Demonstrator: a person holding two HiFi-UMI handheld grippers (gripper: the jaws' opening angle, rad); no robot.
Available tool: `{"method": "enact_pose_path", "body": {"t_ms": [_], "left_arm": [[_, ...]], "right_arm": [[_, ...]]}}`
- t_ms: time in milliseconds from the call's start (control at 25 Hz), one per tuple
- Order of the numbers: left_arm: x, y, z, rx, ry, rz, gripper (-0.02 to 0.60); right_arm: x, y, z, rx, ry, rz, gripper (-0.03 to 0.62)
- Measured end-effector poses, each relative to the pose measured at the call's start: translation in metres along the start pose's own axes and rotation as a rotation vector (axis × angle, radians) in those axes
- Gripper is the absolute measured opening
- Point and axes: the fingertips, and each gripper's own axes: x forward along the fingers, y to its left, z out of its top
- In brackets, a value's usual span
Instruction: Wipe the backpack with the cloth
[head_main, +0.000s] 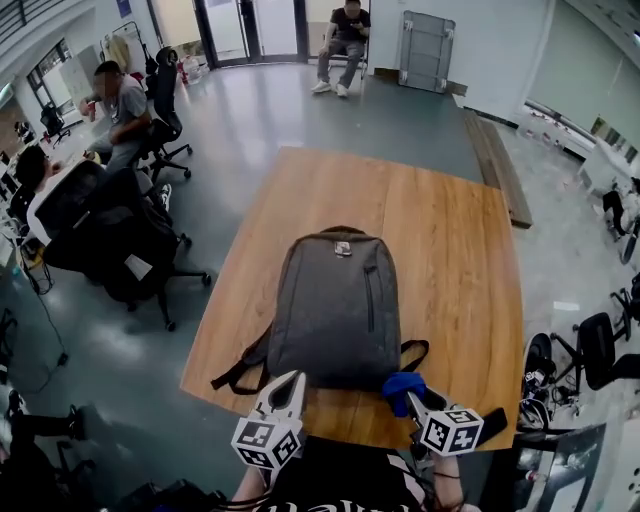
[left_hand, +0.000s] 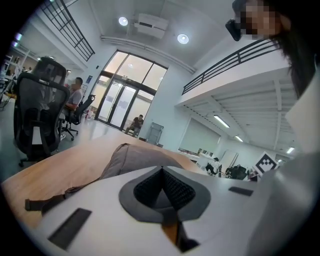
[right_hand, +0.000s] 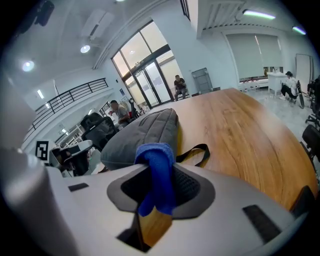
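A grey backpack (head_main: 335, 305) lies flat in the middle of the wooden table (head_main: 450, 250), its black straps (head_main: 238, 372) trailing toward the near edge. My right gripper (head_main: 410, 397) hovers at the backpack's near right corner, shut on a blue cloth (head_main: 401, 383). In the right gripper view the blue cloth (right_hand: 156, 175) is bunched between the jaws of my right gripper (right_hand: 157, 167), with the backpack (right_hand: 145, 132) just ahead. My left gripper (head_main: 287, 384) sits at the backpack's near left corner. In the left gripper view my left gripper (left_hand: 161, 171) is shut on nothing, and the backpack (left_hand: 135, 157) lies beyond it.
Black office chairs (head_main: 120, 245) and seated people (head_main: 120, 110) crowd the floor left of the table. Another person (head_main: 342, 45) sits by the glass doors at the back. A low wooden bench (head_main: 495, 165) runs along the far right, and more chairs (head_main: 595, 350) stand at the right.
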Motion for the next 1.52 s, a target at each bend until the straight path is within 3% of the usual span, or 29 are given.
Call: {"method": "enact_pose_path", "body": {"t_ms": [760, 1240, 1520], "left_arm": [[0.012, 0.002, 0.0, -0.01, 0.01, 0.14, -0.002], [0.029, -0.004, 0.0, -0.004, 0.042, 0.11, -0.002], [0.036, 0.003, -0.001, -0.019, 0.053, 0.11, -0.002]], "right_arm": [[0.072, -0.056, 0.086, -0.104, 0.019, 0.051, 0.117], [0.137, -0.072, 0.159, -0.233, 0.029, 0.048, 0.117], [0.175, -0.095, 0.206, -0.246, 0.032, 0.018, 0.117]]}}
